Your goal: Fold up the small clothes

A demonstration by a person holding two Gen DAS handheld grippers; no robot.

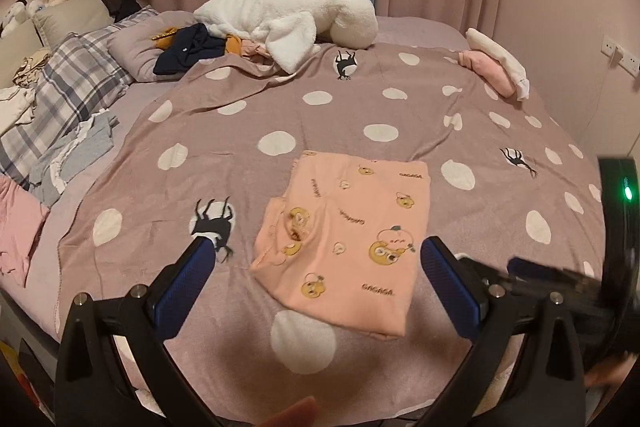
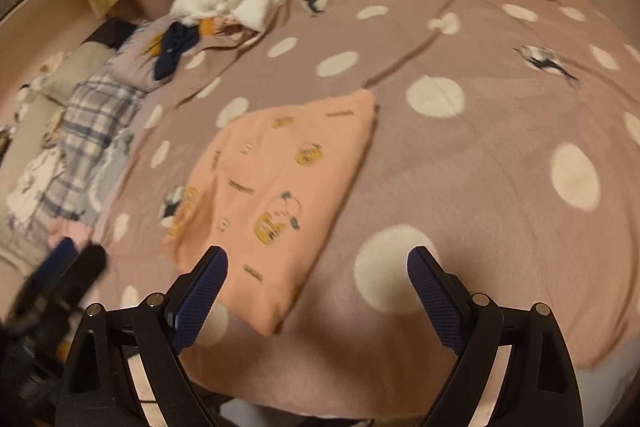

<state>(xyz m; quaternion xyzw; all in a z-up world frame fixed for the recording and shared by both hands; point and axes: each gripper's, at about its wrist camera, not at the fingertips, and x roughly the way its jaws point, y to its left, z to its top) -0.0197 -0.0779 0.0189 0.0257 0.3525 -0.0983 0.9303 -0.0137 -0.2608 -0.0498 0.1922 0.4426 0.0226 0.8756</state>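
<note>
A small peach garment [image 1: 348,239] printed with yellow cartoon bears lies folded into a rough rectangle on the mauve polka-dot blanket [image 1: 320,115]. My left gripper [image 1: 318,247] hovers open above its near edge, nothing between its blue pads [image 1: 188,287]. In the right wrist view the same peach garment [image 2: 272,183] lies ahead and to the left. My right gripper [image 2: 318,259] is open over the garment's near right corner, holding nothing. The right gripper also shows blurred at the right edge of the left wrist view.
A white fleece heap [image 1: 288,19] and dark clothes [image 1: 188,53] lie at the far side. Folded pink and white pieces [image 1: 496,67] sit far right. A plaid pillow [image 1: 68,95] and loose clothes [image 1: 76,155] crowd the left. A fingertip [image 1: 296,413] shows at the bottom.
</note>
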